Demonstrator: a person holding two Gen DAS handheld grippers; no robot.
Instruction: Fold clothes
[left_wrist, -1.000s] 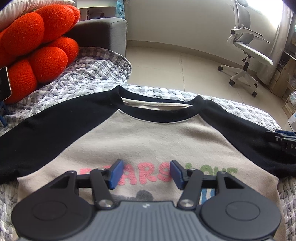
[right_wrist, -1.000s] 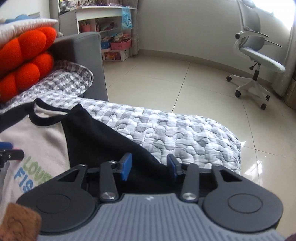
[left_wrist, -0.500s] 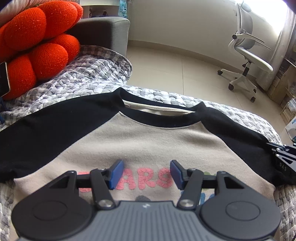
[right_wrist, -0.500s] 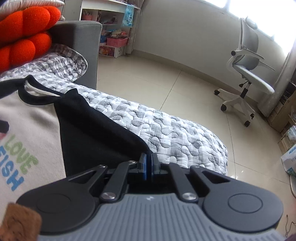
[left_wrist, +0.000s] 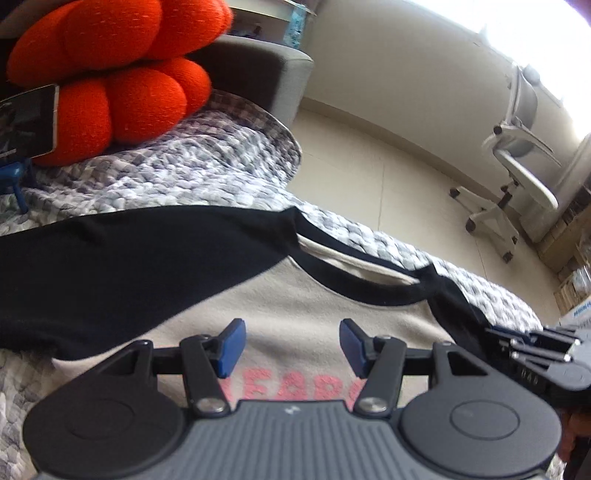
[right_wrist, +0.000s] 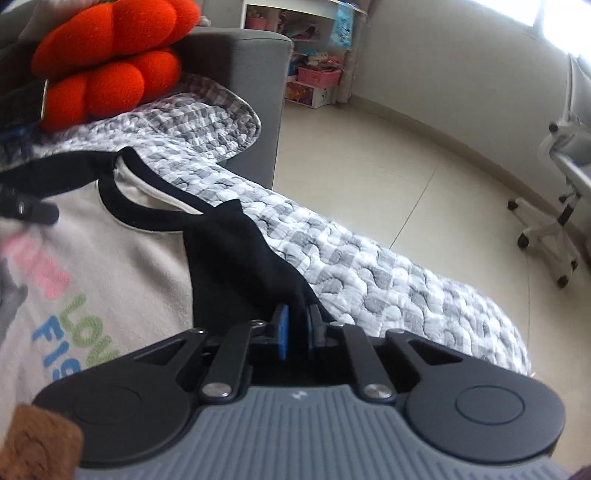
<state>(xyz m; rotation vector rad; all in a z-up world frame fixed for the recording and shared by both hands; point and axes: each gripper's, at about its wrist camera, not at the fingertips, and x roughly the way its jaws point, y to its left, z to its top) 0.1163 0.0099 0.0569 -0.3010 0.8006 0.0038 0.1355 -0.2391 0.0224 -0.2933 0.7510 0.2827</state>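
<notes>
Two grippers: right gripper (right_wrist: 297, 326) fingers clamped on black sleeve (right_wrist: 240, 266); left gripper (left_wrist: 290, 345) fingers apart over shirt (left_wrist: 295, 295) chest.

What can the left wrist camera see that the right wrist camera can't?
Only the left view shows the shirt's long black left sleeve spread across the quilt, and the left tool open above the shirt's front, holding nothing. Only the right view shows the green and blue lettering, the toy shelves by the wall, and the right tool shut on the right sleeve. Both show the shirt, the grey-and-white quilt, the orange cushion, the sofa arm and the white office chair.
</notes>
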